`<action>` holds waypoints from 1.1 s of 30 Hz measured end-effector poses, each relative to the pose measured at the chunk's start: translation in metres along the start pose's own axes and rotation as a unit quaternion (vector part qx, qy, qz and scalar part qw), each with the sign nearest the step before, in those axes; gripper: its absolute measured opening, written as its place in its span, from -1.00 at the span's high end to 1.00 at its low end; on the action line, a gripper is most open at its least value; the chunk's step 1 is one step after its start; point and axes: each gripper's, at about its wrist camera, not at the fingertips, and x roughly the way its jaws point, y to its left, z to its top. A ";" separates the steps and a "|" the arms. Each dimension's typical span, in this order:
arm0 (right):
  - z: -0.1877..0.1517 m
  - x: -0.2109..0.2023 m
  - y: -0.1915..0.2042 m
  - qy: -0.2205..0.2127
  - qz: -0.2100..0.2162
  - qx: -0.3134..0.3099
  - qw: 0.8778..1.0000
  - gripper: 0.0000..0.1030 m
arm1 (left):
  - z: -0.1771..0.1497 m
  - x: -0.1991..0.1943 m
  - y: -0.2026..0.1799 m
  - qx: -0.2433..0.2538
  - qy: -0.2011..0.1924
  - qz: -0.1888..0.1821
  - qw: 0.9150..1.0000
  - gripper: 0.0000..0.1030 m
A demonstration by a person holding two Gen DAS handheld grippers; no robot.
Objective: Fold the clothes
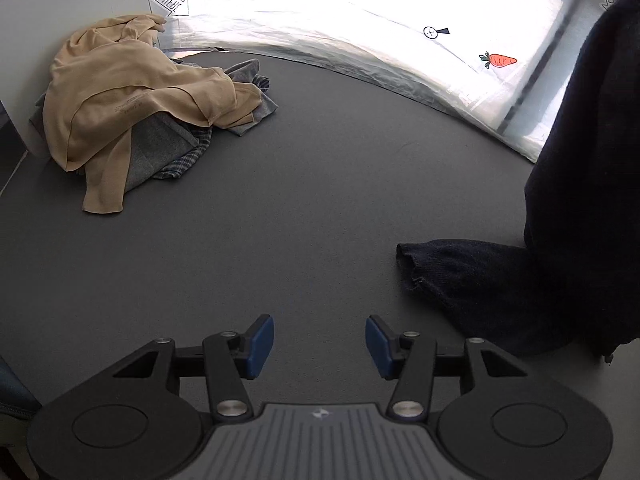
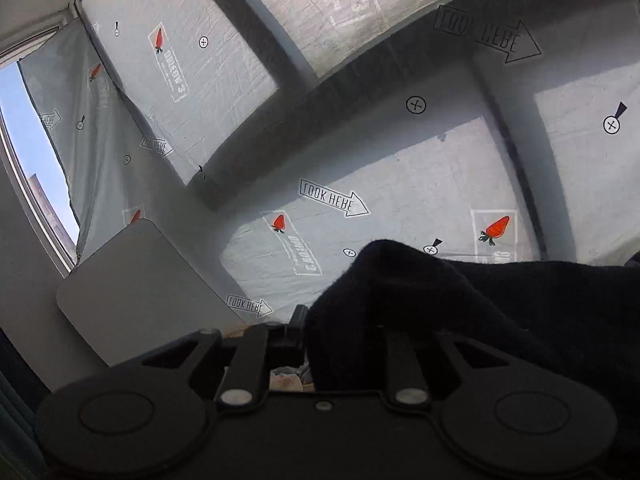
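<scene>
Two grippers: L gripper point(image 1: 320, 346) jaws apart, empty, low centre. R gripper point(image 2: 344, 344) buried under dark sweater point(image 2: 460, 312), grip can't tell. I'd take its cuff point(image 1: 416, 268), mid-right, L view, pull flat.

Right gripper point(image 2: 344, 340) at bottom of view, angled upward toward plastic sheeting point(image 2: 400, 160) printed with red carrots, arrows, crossed circles. Dark navy garment point(image 2: 460, 304) draped over gripper fingers, hiding fingertips; whether pads press on cloth cannot be told. Grey rounded panel point(image 2: 140, 292) at left. Strip of window point(image 2: 36, 160) with blue sky at far left edge. Scrap of tan fabric point(image 2: 286, 380) below linkage.
</scene>
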 end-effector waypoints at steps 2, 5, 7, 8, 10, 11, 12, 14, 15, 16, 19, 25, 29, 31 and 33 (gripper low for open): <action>-0.057 0.060 -0.024 0.106 -0.016 0.089 0.990 0.33 | -0.002 -0.002 0.013 -0.005 0.003 0.010 1.000 -0.02; -0.126 0.089 -0.059 0.186 -0.060 0.173 0.965 0.20 | -0.007 -0.006 0.029 -0.010 0.000 0.023 1.000 -0.04; -0.153 0.080 -0.073 0.189 -0.043 0.220 0.956 0.08 | -0.009 -0.002 0.038 -0.012 0.006 0.035 0.999 -0.05; -0.157 0.070 -0.077 0.183 -0.047 0.219 0.957 -0.01 | -0.009 0.001 0.040 -0.014 0.011 0.037 0.999 -0.05; -0.164 0.050 -0.083 0.172 -0.055 0.214 0.960 -0.04 | -0.009 0.007 0.042 -0.016 0.022 0.036 0.999 -0.05; -0.161 0.039 -0.090 0.158 -0.066 0.219 0.961 -0.04 | -0.008 0.010 0.040 -0.013 0.025 0.034 0.999 -0.05; -0.158 0.028 -0.096 0.143 -0.077 0.224 0.961 -0.05 | -0.007 0.012 0.034 -0.005 0.027 0.033 0.999 -0.05; -0.151 0.008 -0.111 0.113 -0.092 0.241 0.959 -0.05 | -0.006 0.015 0.021 0.017 0.027 0.027 0.999 -0.05; -0.147 -0.003 -0.120 0.096 -0.104 0.253 0.957 -0.05 | -0.006 0.016 0.011 0.031 0.026 0.020 0.999 -0.05; -0.143 -0.014 -0.129 0.079 -0.116 0.266 0.954 -0.08 | -0.005 0.017 0.004 0.042 0.026 0.014 0.999 -0.05; -0.143 -0.046 -0.156 0.048 -0.152 0.289 0.944 -0.13 | -0.007 0.022 -0.025 0.085 0.029 -0.004 0.996 -0.07; -0.158 -0.094 -0.204 0.024 -0.225 0.335 0.915 -0.15 | -0.013 0.033 -0.080 0.160 0.040 -0.023 0.986 -0.10; -0.169 -0.115 -0.235 0.022 -0.249 0.374 0.893 -0.15 | -0.007 0.044 -0.100 0.173 0.043 -0.025 0.984 -0.13; -0.176 -0.118 -0.251 0.018 -0.248 0.402 0.881 -0.15 | -0.001 0.051 -0.109 0.173 0.043 -0.024 0.984 -0.13; -0.180 -0.122 -0.265 0.010 -0.243 0.433 0.868 -0.16 | 0.005 0.057 -0.117 0.173 0.042 -0.022 0.984 -0.14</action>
